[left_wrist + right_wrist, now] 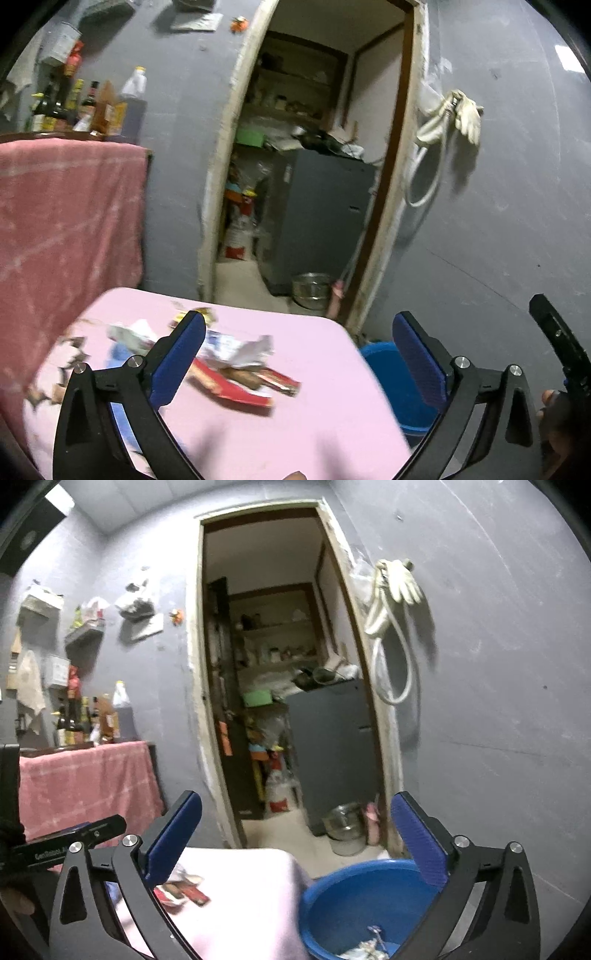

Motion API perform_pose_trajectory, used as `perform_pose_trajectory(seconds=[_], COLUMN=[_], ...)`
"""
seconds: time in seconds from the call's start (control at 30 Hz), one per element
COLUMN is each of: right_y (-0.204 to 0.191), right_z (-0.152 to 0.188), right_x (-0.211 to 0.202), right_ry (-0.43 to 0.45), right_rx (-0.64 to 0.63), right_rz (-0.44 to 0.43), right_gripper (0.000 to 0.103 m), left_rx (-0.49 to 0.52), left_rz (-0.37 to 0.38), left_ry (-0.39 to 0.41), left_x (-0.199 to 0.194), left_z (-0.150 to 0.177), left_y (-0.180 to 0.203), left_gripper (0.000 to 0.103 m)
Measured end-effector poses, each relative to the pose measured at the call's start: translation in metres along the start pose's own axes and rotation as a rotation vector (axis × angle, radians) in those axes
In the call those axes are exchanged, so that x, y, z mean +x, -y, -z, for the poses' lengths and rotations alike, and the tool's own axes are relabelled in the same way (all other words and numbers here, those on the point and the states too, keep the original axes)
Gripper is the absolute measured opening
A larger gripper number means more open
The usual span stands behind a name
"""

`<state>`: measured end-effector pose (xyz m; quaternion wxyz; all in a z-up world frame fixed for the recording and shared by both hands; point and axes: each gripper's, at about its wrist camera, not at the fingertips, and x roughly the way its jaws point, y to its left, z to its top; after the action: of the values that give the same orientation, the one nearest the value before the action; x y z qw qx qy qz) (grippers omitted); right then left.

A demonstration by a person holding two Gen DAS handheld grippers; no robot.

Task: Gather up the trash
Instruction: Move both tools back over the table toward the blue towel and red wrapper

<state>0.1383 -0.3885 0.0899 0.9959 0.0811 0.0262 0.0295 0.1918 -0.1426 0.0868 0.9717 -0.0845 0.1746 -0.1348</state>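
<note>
Above the pink table, both grippers — left, right — gape empty.

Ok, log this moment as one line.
left gripper: open, empty | right gripper: open, empty | bucket: some trash inside | table: wrappers left | next: likely grab wrappers

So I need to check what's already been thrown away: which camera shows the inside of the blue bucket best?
The right wrist view: the blue bucket opens toward the camera, with crumpled trash at its bottom. The left wrist view shows only part of its rim and side.
</note>
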Motion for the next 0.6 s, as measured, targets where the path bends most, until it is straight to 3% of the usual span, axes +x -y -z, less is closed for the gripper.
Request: perform_pose_trajectory(seconds=[0.33, 0.6], right_y=[-0.051, -0.082], right_z=[0.005, 0.022], right_x=[0.006, 0.031], right_ry=[0.050, -0.038], right_rx=[-0.017, -0.036], right_rz=[-0.117, -0.181], right_gripper=[0.103, 0.103], left_rx=[-0.021, -0.049], left_rz=[-0.133, -0.206], left_ry=[0.042, -0.017], left_x=[-0.037, -0.042], left_z=[0.009, 0.027], left_y=[-0.058, -0.091], left_gripper=[0.100, 0.100])
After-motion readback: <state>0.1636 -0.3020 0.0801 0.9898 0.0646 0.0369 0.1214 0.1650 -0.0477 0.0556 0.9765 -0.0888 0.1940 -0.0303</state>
